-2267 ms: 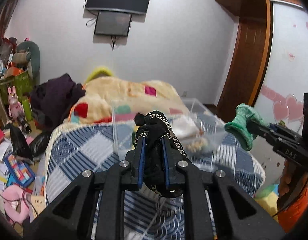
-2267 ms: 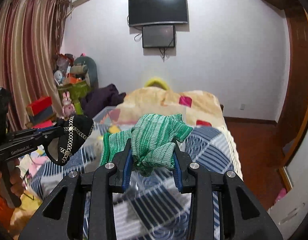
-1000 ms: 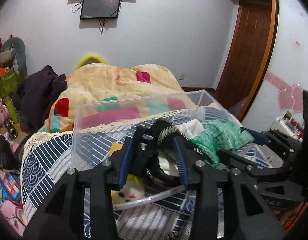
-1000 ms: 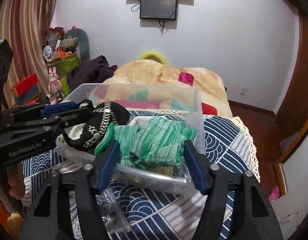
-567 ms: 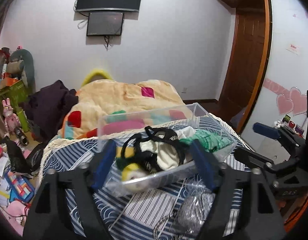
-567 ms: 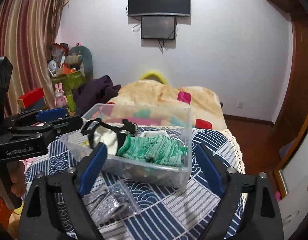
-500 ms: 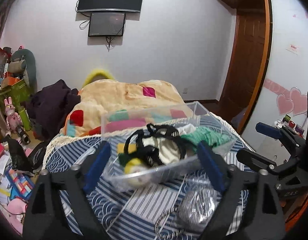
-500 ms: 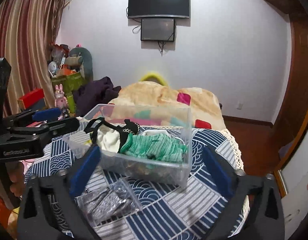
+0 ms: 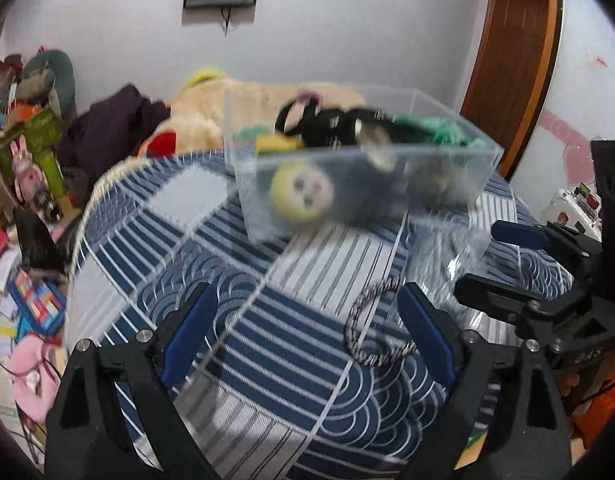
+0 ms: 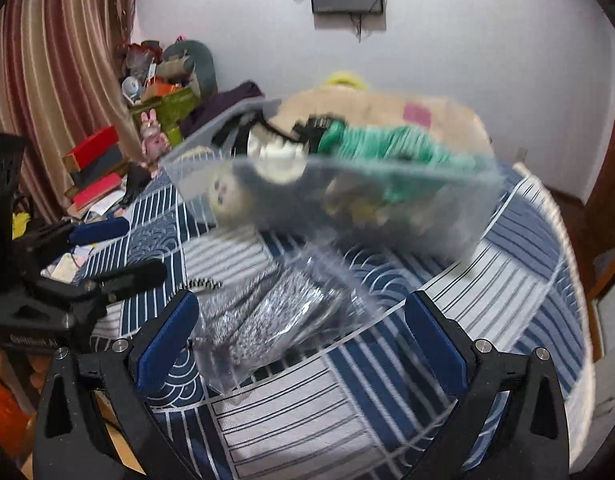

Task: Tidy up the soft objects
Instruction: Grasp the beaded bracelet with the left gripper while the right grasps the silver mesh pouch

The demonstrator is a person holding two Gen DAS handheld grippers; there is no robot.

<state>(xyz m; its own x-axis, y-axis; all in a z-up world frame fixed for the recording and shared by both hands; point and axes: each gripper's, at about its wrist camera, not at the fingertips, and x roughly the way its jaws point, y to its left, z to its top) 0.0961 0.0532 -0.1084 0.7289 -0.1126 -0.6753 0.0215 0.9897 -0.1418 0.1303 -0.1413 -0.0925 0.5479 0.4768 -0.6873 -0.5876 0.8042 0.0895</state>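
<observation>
both frames are pretty blurred, so finer detail can't be made out. the clear plastic bin (image 9: 359,168) is seen sitting on the blue and white patterned bedspread (image 9: 267,320), toward the far side of it. inside the bin a green knitted piece (image 10: 391,142) is piled near the top on the right side, with a black strappy item (image 9: 327,124) just beside it, and a round yellow plush face (image 9: 301,192) is pressed against the near wall lower down. other pale stuff in there is too smeared to name.

the left gripper (image 9: 307,332) is held with its blue-padded fingers spread wide apart and nothing is clamped between them. same story for the right gripper (image 10: 299,336): fingers wide apart, nothing gripped.

on the bedspread in front of the bin a clear plastic bag with something grey and speckled inside (image 10: 267,320) is lying, seen between the right gripper's fingers in the right wrist view. just beside it, on its left, a black and white striped cord (image 9: 371,328) is curled on the cover, close to the left gripper's right finger in the left wrist view.

a beige blanket with coloured patches (image 10: 387,112) is bunched up behind the bin.
</observation>
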